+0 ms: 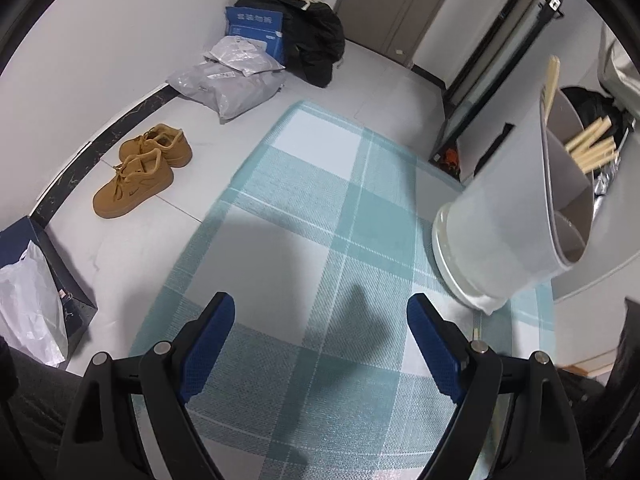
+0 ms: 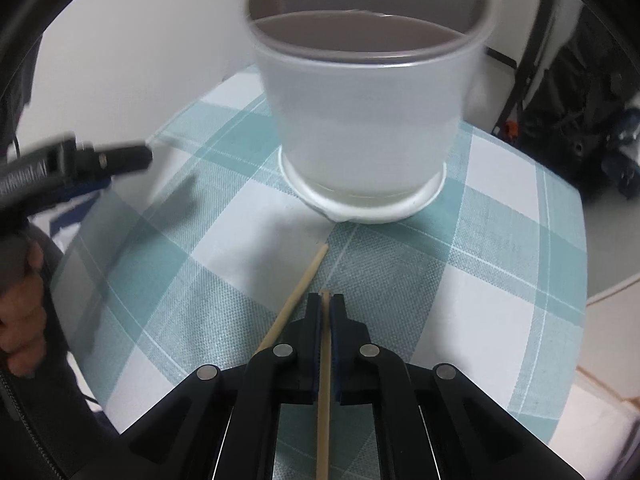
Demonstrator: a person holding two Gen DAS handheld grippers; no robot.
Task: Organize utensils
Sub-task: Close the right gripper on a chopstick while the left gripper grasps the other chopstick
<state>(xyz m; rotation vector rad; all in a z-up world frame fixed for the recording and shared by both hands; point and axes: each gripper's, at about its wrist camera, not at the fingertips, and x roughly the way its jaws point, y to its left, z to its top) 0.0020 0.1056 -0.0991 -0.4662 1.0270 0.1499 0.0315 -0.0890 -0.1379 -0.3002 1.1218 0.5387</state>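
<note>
A white utensil holder (image 2: 360,120) with inner dividers stands on the teal-checked tablecloth (image 2: 500,260). In the left wrist view the holder (image 1: 508,216) is at the right, with several wooden chopsticks (image 1: 592,148) in its far compartment. My right gripper (image 2: 326,298) is shut on one wooden chopstick (image 2: 323,400), just in front of the holder. A second chopstick (image 2: 296,296) lies on the cloth to its left. My left gripper (image 1: 320,320) hangs open over the cloth with nothing between its blue pads; from the right wrist it shows as the left gripper (image 2: 100,160) at the left edge.
A person's hand (image 2: 20,312) holds the left gripper. Off the table, on the floor, are tan shoes (image 1: 140,168), grey parcel bags (image 1: 228,80), a black jacket (image 1: 316,40) and a dark paper bag (image 1: 60,300). The table edge (image 1: 180,256) runs close on the left.
</note>
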